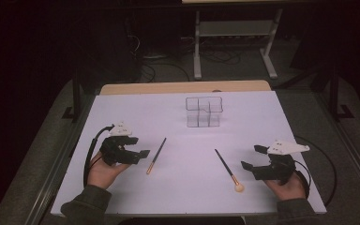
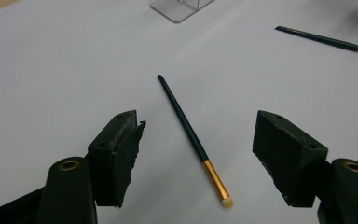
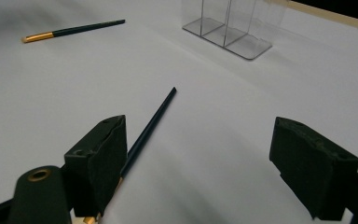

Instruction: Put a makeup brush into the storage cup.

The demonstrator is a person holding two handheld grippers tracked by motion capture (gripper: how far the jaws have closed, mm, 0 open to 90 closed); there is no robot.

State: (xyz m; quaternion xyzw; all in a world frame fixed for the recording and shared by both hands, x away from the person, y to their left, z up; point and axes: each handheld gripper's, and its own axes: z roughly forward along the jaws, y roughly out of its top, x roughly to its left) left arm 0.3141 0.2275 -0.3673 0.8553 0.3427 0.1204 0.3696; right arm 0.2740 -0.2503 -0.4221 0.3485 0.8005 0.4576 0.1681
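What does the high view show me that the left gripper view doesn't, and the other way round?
High view: the person's left hand and right hand, holding the left gripper and right gripper.
Left gripper view: a close look along its own open black jaws, with the near makeup brush lying between them, untouched.
Both: that brush, the far makeup brush, the clear divided organizer and the white table.

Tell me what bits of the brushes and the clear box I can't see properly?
- Right brush: right gripper view, its gold end and tip sit behind the left jaw.
- Other brush: left gripper view, its tip is cut off by the right edge.
- Clear box: left gripper view, cut off by the top edge.
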